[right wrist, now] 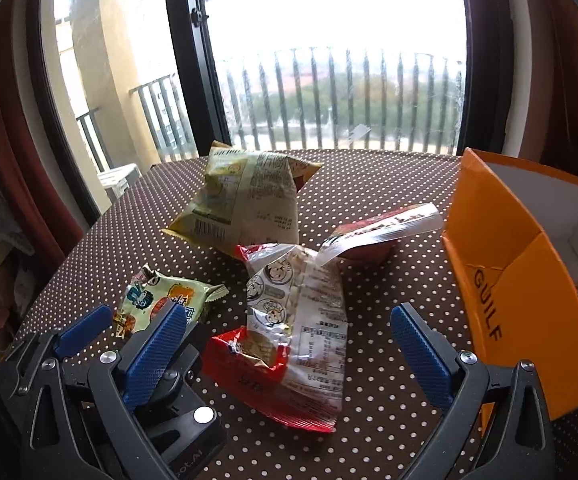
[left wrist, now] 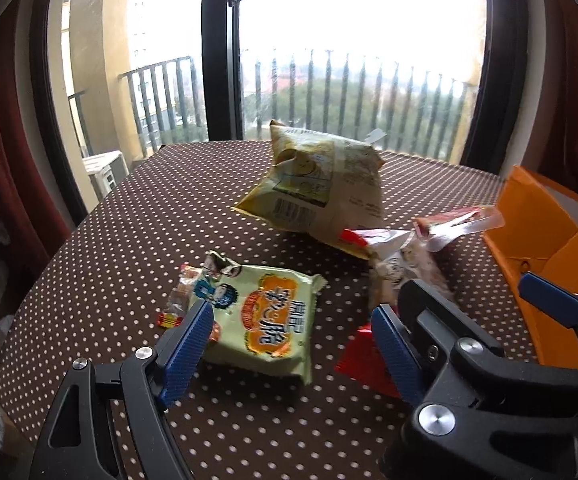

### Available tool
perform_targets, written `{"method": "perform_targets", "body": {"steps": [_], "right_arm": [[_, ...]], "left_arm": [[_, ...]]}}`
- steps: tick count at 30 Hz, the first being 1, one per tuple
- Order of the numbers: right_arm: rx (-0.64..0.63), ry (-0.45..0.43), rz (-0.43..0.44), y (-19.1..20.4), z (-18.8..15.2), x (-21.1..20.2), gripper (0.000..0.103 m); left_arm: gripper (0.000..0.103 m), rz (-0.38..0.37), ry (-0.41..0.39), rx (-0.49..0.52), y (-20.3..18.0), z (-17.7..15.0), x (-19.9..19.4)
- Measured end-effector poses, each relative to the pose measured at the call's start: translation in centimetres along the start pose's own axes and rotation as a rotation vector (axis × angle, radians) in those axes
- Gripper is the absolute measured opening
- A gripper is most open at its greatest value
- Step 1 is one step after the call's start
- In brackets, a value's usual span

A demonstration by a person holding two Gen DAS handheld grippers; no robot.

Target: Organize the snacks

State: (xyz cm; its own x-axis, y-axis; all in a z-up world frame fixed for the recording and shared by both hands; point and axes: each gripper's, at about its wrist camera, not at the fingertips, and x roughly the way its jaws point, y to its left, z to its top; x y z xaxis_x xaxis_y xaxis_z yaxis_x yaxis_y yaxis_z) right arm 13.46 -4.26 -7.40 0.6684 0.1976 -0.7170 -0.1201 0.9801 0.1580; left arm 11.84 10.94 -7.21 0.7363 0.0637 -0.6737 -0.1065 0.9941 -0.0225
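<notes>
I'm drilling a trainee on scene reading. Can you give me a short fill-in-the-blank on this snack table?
1. The box at the right of the table is coloured ____.
2. The tablecloth is brown with white ____.
3. The left gripper has its fingers on either side of the light ____ packet.
4. The right gripper, open over the red and clear bag, holds ____.

Missing words: orange; dots; green; nothing
</notes>
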Motion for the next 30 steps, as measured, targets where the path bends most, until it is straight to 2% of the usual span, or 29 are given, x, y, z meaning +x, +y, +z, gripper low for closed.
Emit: {"method": "perform_targets", "body": {"steps": [14,23,30], "right_arm": [[0.008,0.114,-0.009,0.4,0.2,4.7,0.103],[0.039,0.151,-0.036,-0.1,0.3,6.6,0.103],[0.052,0.159,-0.007,-0.2,-0.1,7.1,0.103]], "left_arm": [[0.084,0.023,0.088,-0.014,1.6,-0.2,5.2],[0.097,0.047,0.116,-0.009,1.2,-0.6,6.5],[0.097,0.065,0.122,-0.014,1.3,-0.8,7.1]]}}
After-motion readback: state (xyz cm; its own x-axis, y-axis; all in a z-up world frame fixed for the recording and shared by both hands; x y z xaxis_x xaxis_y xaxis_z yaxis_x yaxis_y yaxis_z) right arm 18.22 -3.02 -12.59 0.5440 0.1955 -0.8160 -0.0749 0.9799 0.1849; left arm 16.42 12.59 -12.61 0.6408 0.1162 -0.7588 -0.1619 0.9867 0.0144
